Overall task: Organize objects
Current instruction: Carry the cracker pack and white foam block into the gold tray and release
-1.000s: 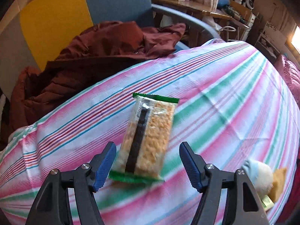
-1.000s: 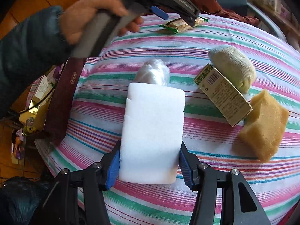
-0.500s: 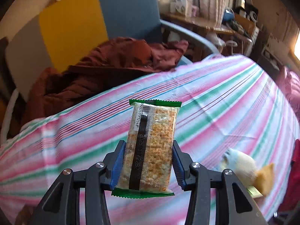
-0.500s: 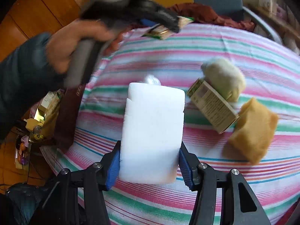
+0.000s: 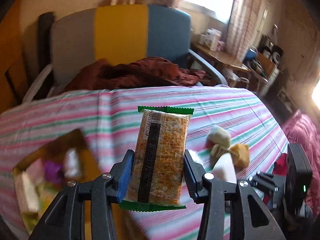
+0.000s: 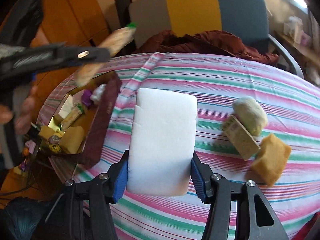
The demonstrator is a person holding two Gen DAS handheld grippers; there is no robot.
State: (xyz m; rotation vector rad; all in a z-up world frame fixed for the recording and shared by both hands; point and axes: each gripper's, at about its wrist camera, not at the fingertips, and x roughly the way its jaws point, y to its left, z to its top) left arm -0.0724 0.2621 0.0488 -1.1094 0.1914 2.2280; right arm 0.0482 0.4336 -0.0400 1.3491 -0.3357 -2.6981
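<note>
Holding: left gripper (image 5: 158, 177) clamped on a snack bar packet (image 5: 161, 156); right gripper (image 6: 159, 179) clamped on a white foam block (image 6: 163, 140), above striped tabletop (image 6: 230, 84).

Striped tablecloth (image 6: 230, 80) carries maroon box (image 6: 100, 132) at left edge; pale ball (image 6: 251, 116), card carton (image 6: 241, 142), yellow sponge (image 6: 271, 168) clustered right

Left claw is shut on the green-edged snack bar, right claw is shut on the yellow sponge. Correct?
Not quite. The right claw is shut on the white foam block; the yellow sponge lies free on the striped cloth, per the right wrist view. The left claw does grip the snack bar.
</note>
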